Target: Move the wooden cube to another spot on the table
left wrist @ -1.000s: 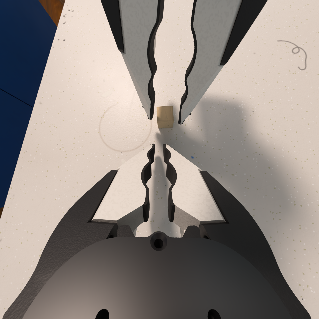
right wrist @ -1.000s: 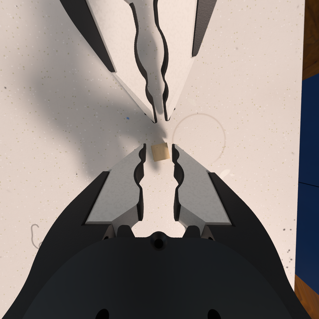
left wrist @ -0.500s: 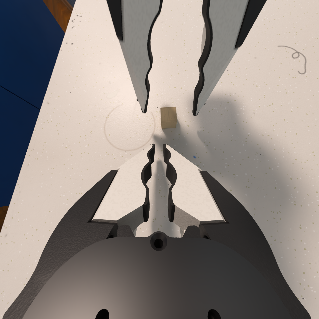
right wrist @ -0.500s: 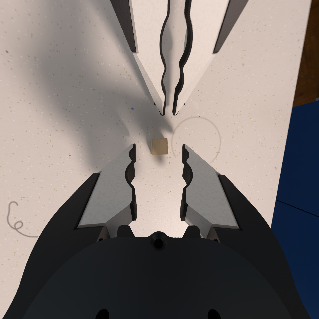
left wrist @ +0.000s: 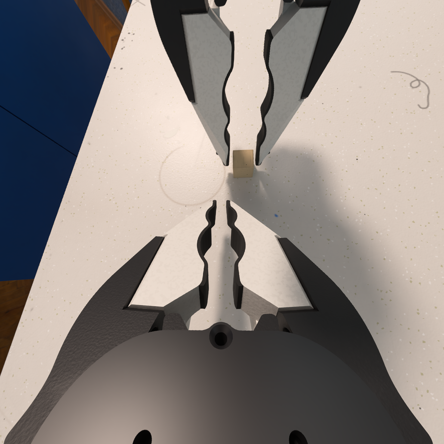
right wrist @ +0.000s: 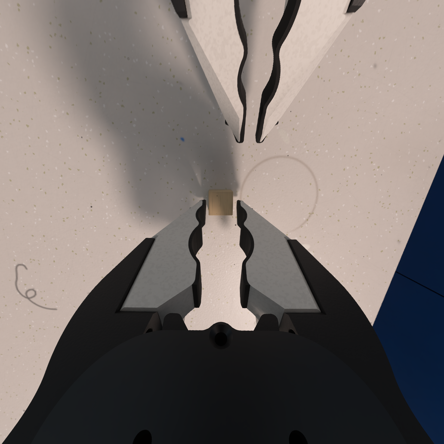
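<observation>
The small wooden cube rests flat on the white speckled table. It also shows in the right wrist view. My right gripper straddles the cube, one fingertip on each side, with only thin slivers of table showing between pads and cube. From the left wrist view the right gripper comes in from the far side. My left gripper is shut and empty, its tips a short way in front of the cube; in the right wrist view the left gripper is just beyond the cube.
A faint ring mark lies on the table beside the cube. A thin squiggle mark is farther off. The table's edge runs close by, with blue floor beyond it, also seen in the right wrist view.
The right gripper's jaws stood wide half a second ago and have now narrowed around the cube. The cube was tilted one second ago and now lies flat. The left gripper stayed shut.
</observation>
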Controlling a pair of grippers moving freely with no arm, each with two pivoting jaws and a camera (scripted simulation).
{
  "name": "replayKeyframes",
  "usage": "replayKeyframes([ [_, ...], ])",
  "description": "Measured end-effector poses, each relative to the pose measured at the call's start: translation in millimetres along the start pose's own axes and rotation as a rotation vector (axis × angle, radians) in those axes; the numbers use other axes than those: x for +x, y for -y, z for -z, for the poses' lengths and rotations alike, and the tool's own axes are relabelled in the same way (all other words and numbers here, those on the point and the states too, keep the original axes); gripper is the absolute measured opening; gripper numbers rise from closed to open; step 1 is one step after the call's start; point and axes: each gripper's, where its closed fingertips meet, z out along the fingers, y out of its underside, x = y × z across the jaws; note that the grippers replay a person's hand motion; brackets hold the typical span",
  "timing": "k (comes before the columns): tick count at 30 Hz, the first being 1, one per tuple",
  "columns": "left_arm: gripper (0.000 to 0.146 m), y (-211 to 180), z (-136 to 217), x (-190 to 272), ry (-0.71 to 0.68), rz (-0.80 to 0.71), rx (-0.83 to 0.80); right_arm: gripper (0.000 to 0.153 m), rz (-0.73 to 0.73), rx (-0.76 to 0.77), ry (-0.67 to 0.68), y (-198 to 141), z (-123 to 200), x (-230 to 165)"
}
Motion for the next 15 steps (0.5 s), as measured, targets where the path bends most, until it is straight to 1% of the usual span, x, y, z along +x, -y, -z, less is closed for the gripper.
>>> replayKeyframes([
  [2, 0.008, 0, 0, 0, 0.001, 0.001, 0.002, 0.019, 0.009, -0.019, -0.009, -3, 2, 0],
  [7, 0.008, -1, 0, -1, 0.002, 0.002, -0.002, 0.019, 0.036, -0.045, -0.019, -19, 17, -10],
  [11, 0.008, -1, -2, 0, -0.003, 0.000, -0.005, 0.019, 0.073, -0.055, -0.006, -35, 31, -29],
  [15, 0.008, -2, -4, 2, -0.009, -0.003, -0.012, 0.019, 0.106, -0.105, 0.016, -58, 31, -49],
])
